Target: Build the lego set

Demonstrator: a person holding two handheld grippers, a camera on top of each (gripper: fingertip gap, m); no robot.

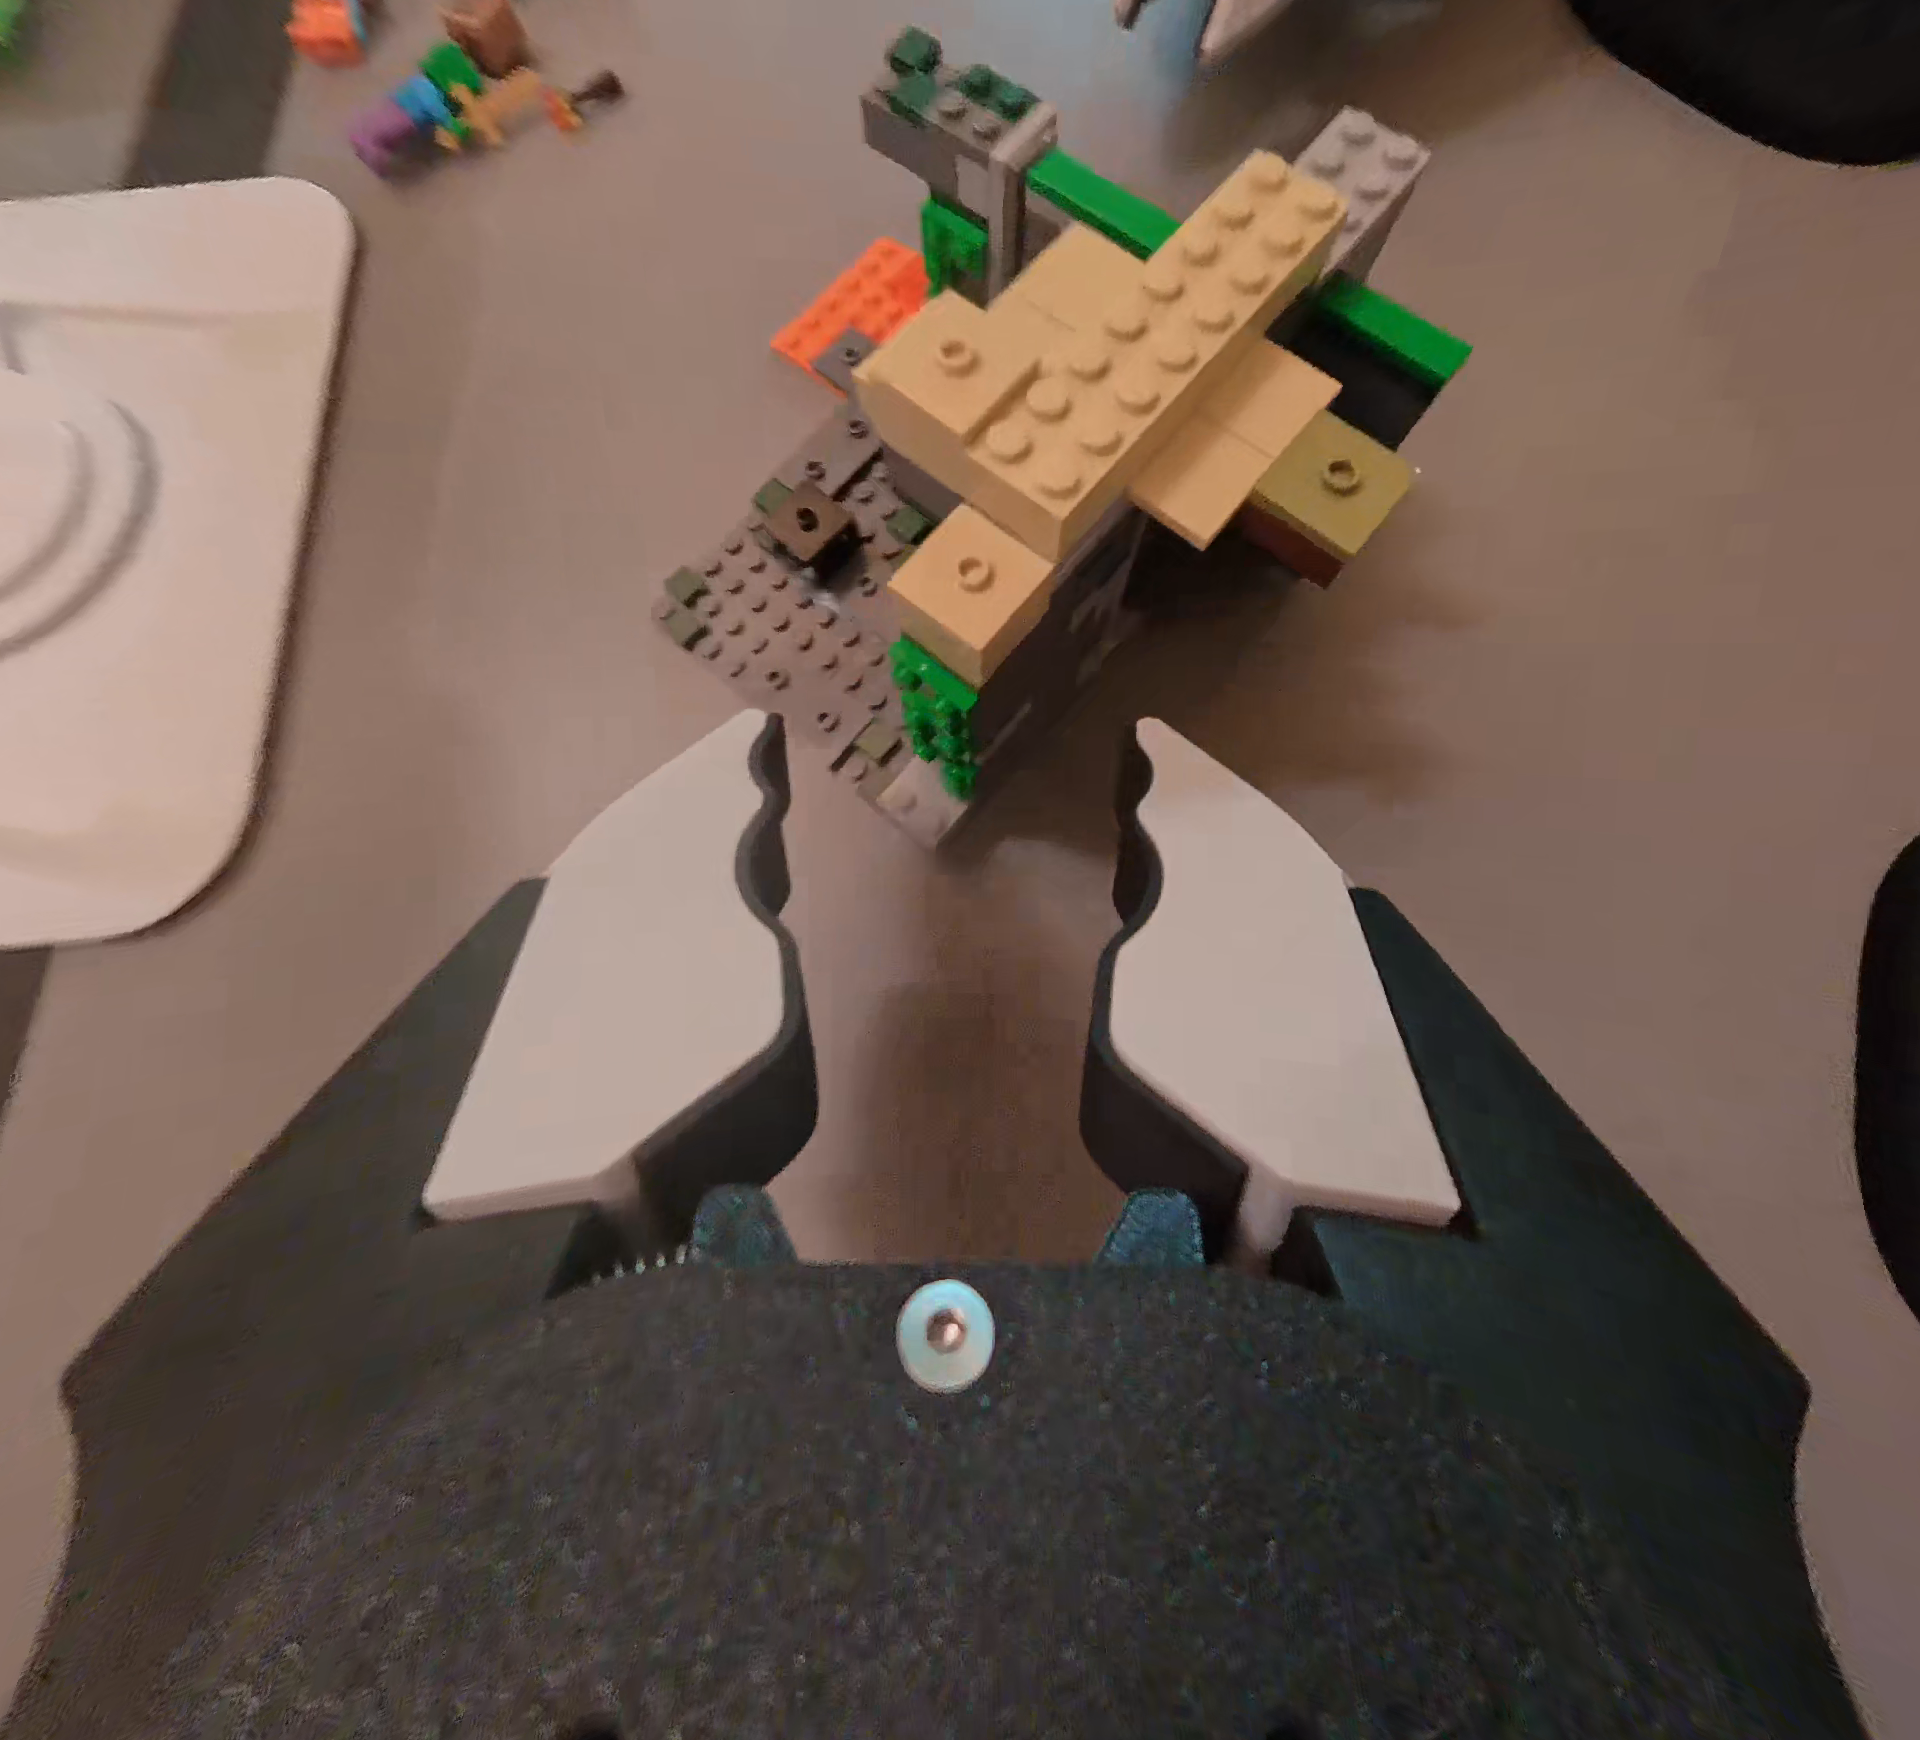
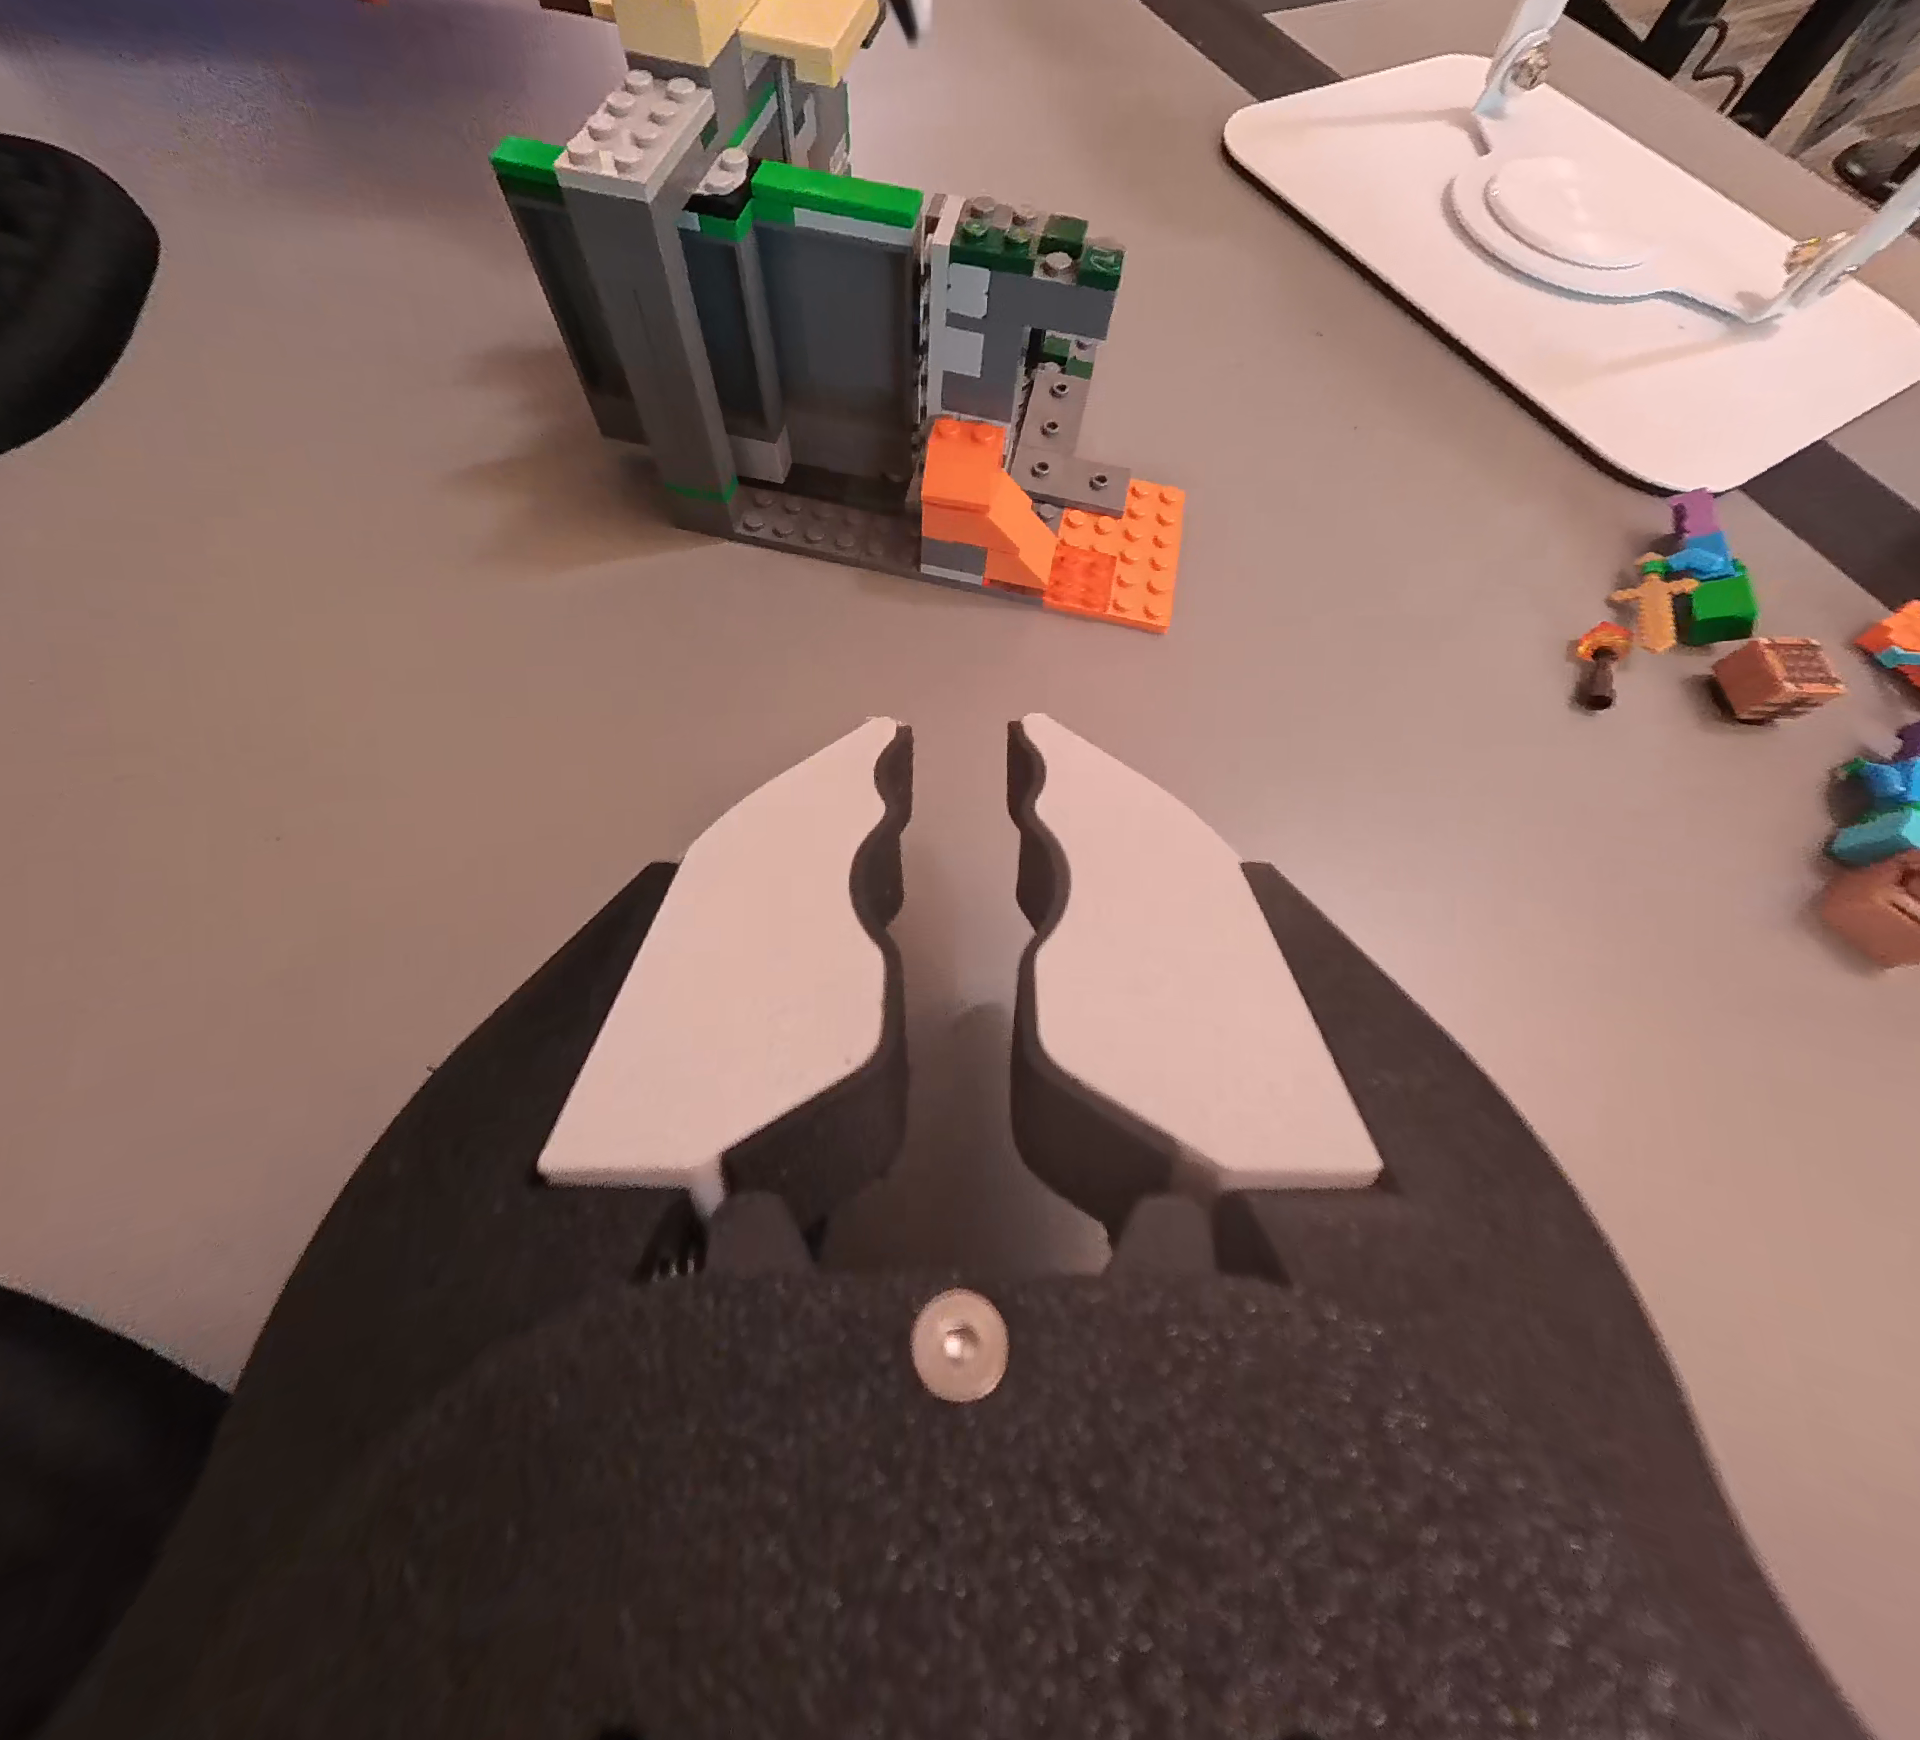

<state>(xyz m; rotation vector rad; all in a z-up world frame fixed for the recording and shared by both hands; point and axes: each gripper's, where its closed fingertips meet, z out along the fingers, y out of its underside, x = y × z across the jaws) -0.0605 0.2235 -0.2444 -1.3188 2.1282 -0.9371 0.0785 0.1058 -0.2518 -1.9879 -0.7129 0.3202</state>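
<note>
Lego build [image 1: 1091,443] stands upright mid-table, dead ahead of the left gripper [image 1: 951,734], wide open and empty, which is nearer; right gripper [image 2: 958,726], narrowly parted and empty, sits well back facing its grey wall.

the left wrist view looks steeply down along its own fingers onto the tan top of the lego build [image 1: 1101,402], close above it. the right wrist view faces the build [image 2: 821,360] from lower, farther back, on the opposite side. both share the grey table [image 1: 520,443] and white stand base [image 2: 1558,267].
</note>
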